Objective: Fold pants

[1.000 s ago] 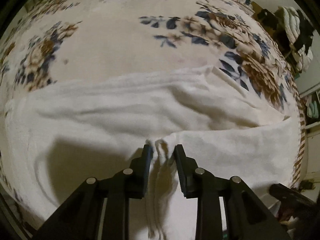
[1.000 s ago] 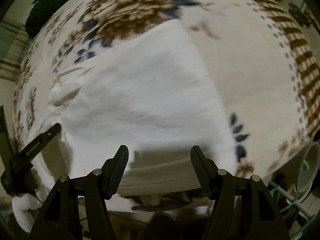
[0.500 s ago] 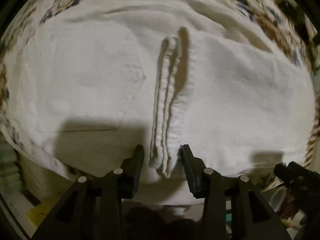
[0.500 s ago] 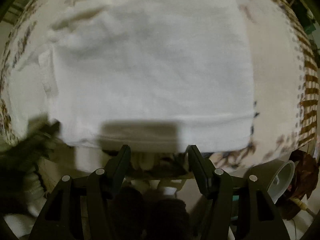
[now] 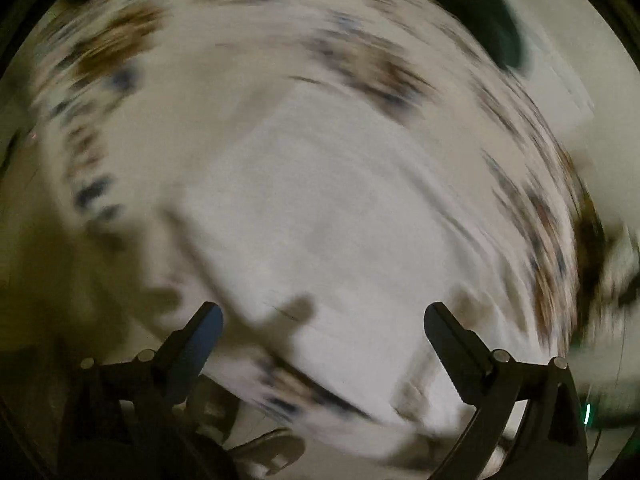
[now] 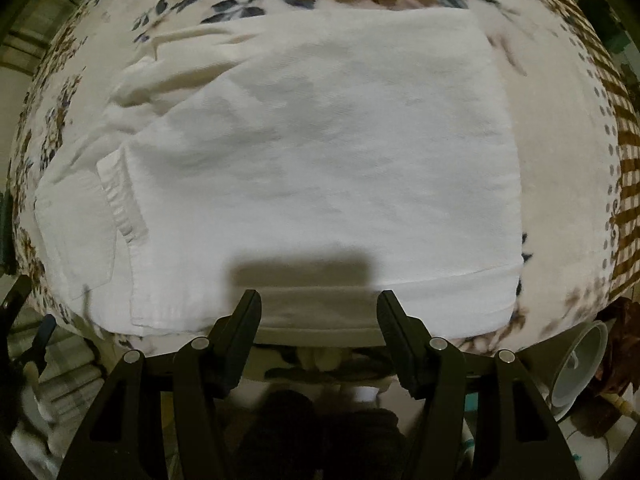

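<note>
Since the last frame the left gripper (image 5: pixel 323 314) has let go of the bunched strip of fabric it was pinching and its jaws have swung wide apart, with nothing between them. The left wrist view is now smearing badly from motion, so over there I'm only making out a pale patch of the white pants (image 5: pixel 320 216) sitting on the flowery bedspread (image 5: pixel 116 48), and I can't tell much detail beyond that.

The right wrist view is way sharper. The pants (image 6: pixel 320 152) are lying folded into a wide, roughly rectangular stack on the bedspread (image 6: pixel 560 160), with the near edge running along the front edge of the bed. On the left side of the stack a ribbed waistband-looking strip (image 6: pixel 120 200) is showing, with a flat pocket-like panel just beside it. Some looser, rumpled fabric is poking out at the far left corner.

The right gripper (image 6: pixel 319 308) is hovering just over the near hem of the pants, jaws spread partway and empty, not touching the cloth as far as I can see. Its shadow is falling as a dark bar on the fabric right ahead of the fingertips.

Off to the lower right, below the bed edge, a grey bowl-shaped thing (image 6: pixel 580 364) is sitting tilted on its side.
</note>
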`<state>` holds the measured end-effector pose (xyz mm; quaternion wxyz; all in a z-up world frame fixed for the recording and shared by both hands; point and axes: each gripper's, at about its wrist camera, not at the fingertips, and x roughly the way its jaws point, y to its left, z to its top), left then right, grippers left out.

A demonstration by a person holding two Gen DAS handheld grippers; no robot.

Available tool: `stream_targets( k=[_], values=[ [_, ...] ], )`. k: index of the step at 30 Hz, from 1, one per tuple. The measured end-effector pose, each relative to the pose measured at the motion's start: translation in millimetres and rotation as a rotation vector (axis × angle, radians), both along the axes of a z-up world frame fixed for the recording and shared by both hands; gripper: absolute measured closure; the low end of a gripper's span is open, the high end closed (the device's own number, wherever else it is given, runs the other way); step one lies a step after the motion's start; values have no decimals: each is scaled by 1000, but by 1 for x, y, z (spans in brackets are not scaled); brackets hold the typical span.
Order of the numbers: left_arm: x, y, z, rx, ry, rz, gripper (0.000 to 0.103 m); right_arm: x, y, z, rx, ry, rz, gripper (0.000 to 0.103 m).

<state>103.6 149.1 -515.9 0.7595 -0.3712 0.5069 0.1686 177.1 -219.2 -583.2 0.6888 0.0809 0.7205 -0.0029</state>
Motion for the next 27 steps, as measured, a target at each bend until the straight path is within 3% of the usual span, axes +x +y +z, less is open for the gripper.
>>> stream_targets(
  k=[2, 5, 7, 9, 14, 19, 22, 24, 25, 26, 27],
  values=[
    [-8, 28, -20, -44, -8, 130, 5, 5, 6, -4, -22, 12, 16, 40],
    [-4, 53, -43, -98, -5, 182, 70, 8, 11, -9, -47, 25, 34, 40],
    [-3, 58, -46, -78, -18, 199, 84, 14, 21, -15, -66, 34, 38, 40],
    [-6, 60, -35, -61, -76, 200, 89, 19, 26, -20, -94, 39, 49, 40],
    [3, 50, 8, 31, -237, 101, 91, 17, 35, -27, -150, 38, 70, 40],
    [22, 71, -48, 3, -106, 129, 90, 11, 43, -29, -160, 48, 63, 40],
    [10, 86, -54, -116, -123, 154, 84, 13, 38, -25, -152, 57, 56, 40],
    [2, 90, -45, -125, -117, 158, 72, 16, 39, -23, -145, 61, 51, 40],
    [-5, 91, -42, -131, -134, 167, 71, 19, 37, -22, -141, 61, 47, 40],
    [-10, 91, -41, -147, -160, 175, 64, 21, 35, -21, -137, 60, 42, 40],
    [-14, 91, -44, -165, -176, 182, 51, 24, 32, -20, -135, 61, 38, 40]
  ],
)
